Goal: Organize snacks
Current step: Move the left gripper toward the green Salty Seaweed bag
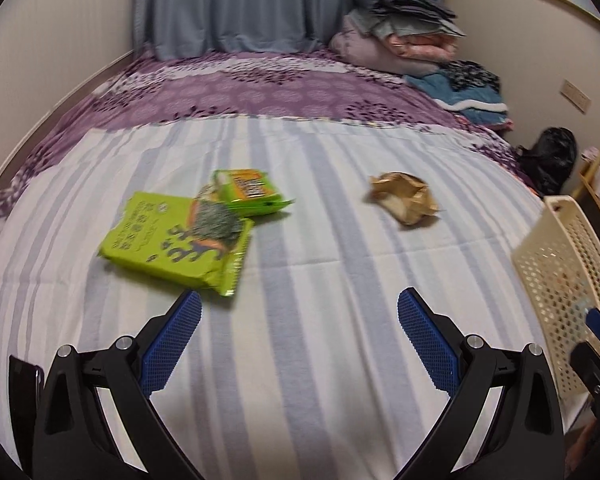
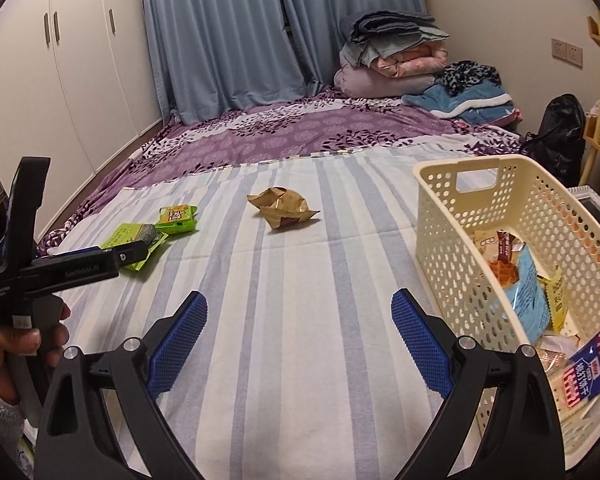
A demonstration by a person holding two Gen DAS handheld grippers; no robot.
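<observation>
The left gripper [image 1: 299,316] is hovering over the striped bed [image 1: 320,360] with its fingers [image 1: 172,344] spread wide, gripping nothing. The large green snack packet [image 1: 172,244] is lying just above the left finger's tip, a smaller green packet [image 1: 249,193] overlapping its far corner. The crumpled gold wrapper [image 1: 406,198] is sitting in the upper right, well apart. The right gripper [image 2: 299,316] is likewise gaping wide and empty, the cream basket [image 2: 452,216] of snacks just right of it.

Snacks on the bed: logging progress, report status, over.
Left claw open, empty. Right claw open, empty. Two green packs and gold wrapper on striped sheet; basket part-filled. Path clear.
</observation>
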